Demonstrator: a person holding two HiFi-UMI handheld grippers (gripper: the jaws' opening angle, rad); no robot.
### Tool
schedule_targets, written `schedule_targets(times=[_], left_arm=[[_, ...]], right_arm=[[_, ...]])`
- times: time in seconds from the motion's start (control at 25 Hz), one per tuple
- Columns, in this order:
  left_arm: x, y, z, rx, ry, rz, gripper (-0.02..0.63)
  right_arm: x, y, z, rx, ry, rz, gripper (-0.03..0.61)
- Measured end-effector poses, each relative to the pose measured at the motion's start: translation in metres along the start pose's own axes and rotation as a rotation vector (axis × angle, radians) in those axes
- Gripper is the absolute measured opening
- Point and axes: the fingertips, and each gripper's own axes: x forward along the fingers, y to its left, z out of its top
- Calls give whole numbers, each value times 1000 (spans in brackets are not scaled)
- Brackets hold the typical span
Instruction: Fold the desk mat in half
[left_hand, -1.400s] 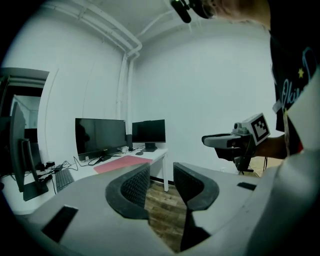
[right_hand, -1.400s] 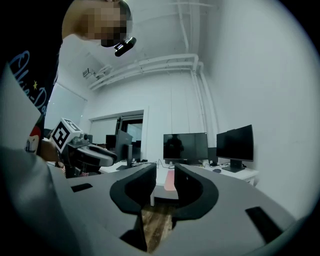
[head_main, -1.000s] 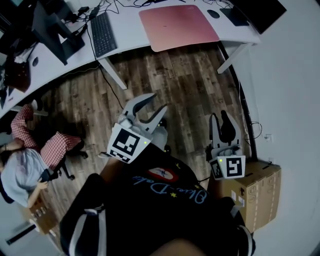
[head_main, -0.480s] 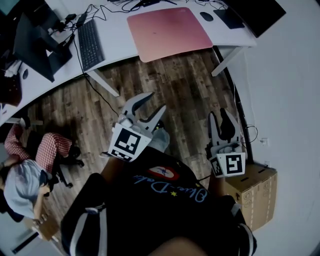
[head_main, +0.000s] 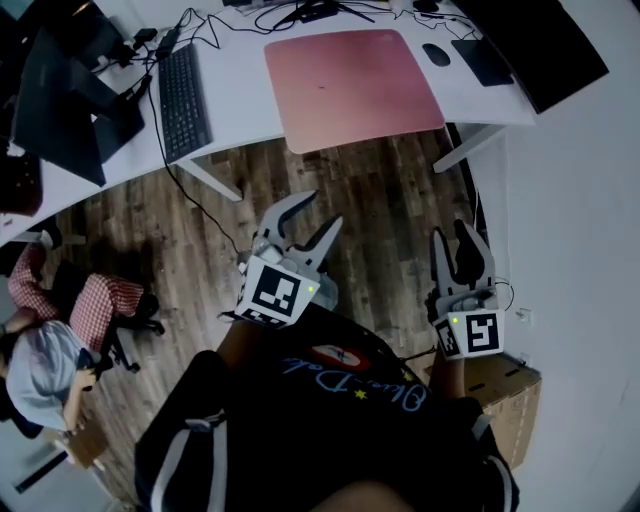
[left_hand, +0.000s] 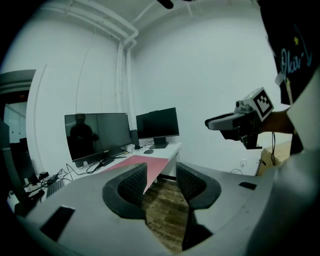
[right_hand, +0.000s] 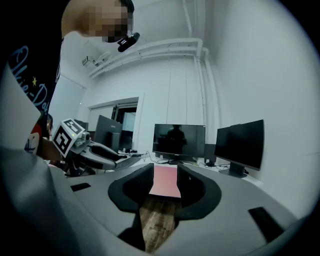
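Wood-plank floor spreads below a white desk, where a keyboard lies left of the pink desk mat, which is flat, unfolded and reaches the desk's front edge. Well short of it, the person holds both tools near the waist, pointing deskward: the left gripper angled rightward, the right gripper straight ahead. Both sets of jaws are opening, about halfway apart, gripping nothing.
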Motion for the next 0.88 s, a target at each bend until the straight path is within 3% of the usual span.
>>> schedule_targets(times=[0.44,0.6,0.88], left_arm=[[38,68,-12,18,52,113,166],[45,85,-18,31,59,143,183],[69,106,-43,-9,141,222,226]], right_arm=[[89,-20,0,-4,-1,96,117],[112,-26,0,66,-34,128,119],[150,-52,-17,34,31,170,120]])
